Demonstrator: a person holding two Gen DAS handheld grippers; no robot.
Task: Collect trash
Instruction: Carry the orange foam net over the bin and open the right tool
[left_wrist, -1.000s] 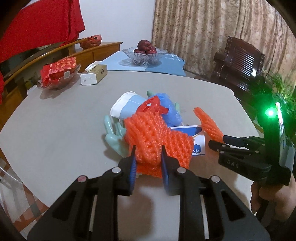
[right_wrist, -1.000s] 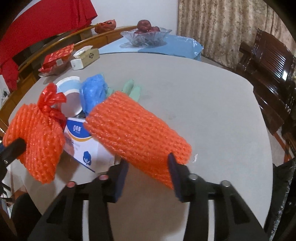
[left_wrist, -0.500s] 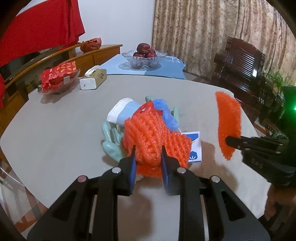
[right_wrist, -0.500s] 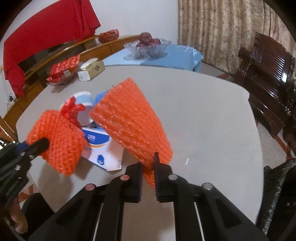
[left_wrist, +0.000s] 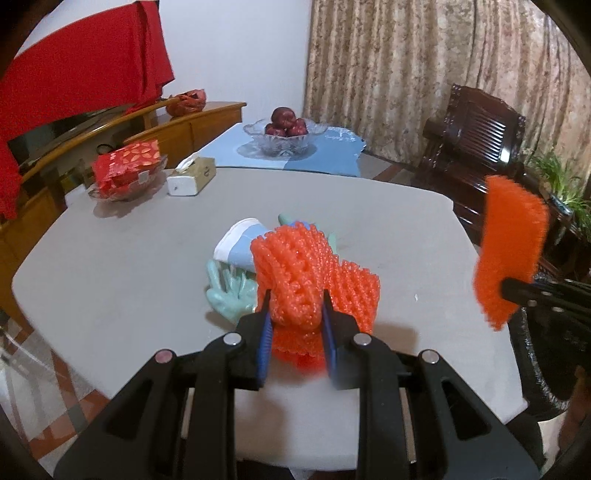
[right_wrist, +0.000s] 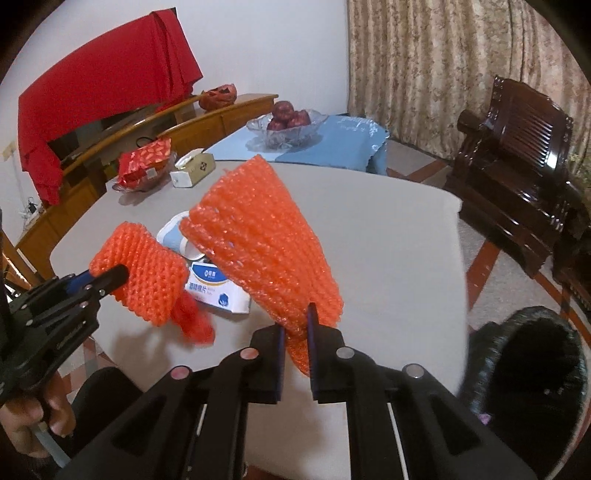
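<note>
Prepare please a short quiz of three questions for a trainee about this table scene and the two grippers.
1. True or false: the right gripper is shut on an orange foam net.
2. What does the left gripper hold? A) tissue box B) orange foam net C) paper cup
3. Name the container beyond the table's edge, at the lower right of the right wrist view.

Key
1. True.
2. B: a second orange foam net, held clear of the table.
3. A bin lined with a black bag.
</note>
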